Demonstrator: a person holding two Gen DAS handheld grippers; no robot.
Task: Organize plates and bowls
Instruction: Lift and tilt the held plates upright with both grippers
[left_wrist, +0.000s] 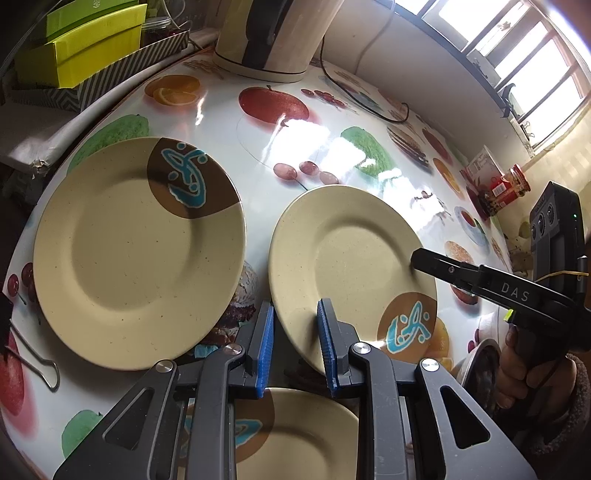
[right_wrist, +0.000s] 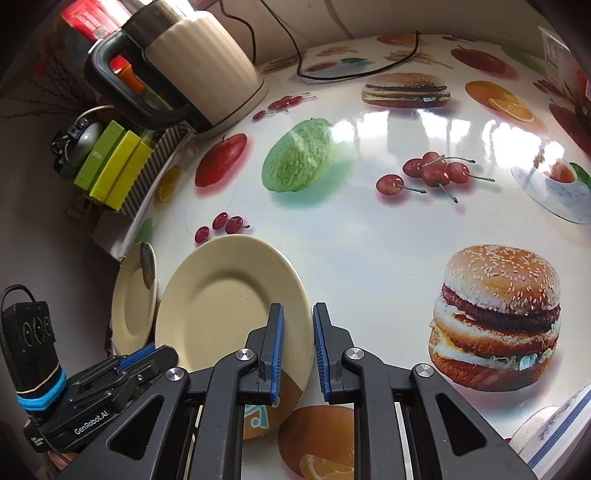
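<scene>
Three cream plates with a brown patch and blue motif lie on the fruit-print table. In the left wrist view a large one (left_wrist: 136, 251) is at left, a second (left_wrist: 347, 266) at centre right, a third (left_wrist: 306, 435) under my gripper. My left gripper (left_wrist: 295, 347) is open, its blue pads either side of the second plate's near-left rim. My right gripper (right_wrist: 298, 350) is open, straddling that plate's (right_wrist: 229, 306) right rim; it also shows in the left wrist view (left_wrist: 417, 260). The left-hand plate (right_wrist: 133, 299) appears beyond.
A cream electric kettle (right_wrist: 195, 70) with a black cord stands at the back. Yellow-green boxes (left_wrist: 88, 48) sit in a striped tray at back left. A red-lidded jar (left_wrist: 506, 192) stands at right. A metal bowl (left_wrist: 476, 365) is near my right hand. A binder clip (left_wrist: 40, 365) lies at left.
</scene>
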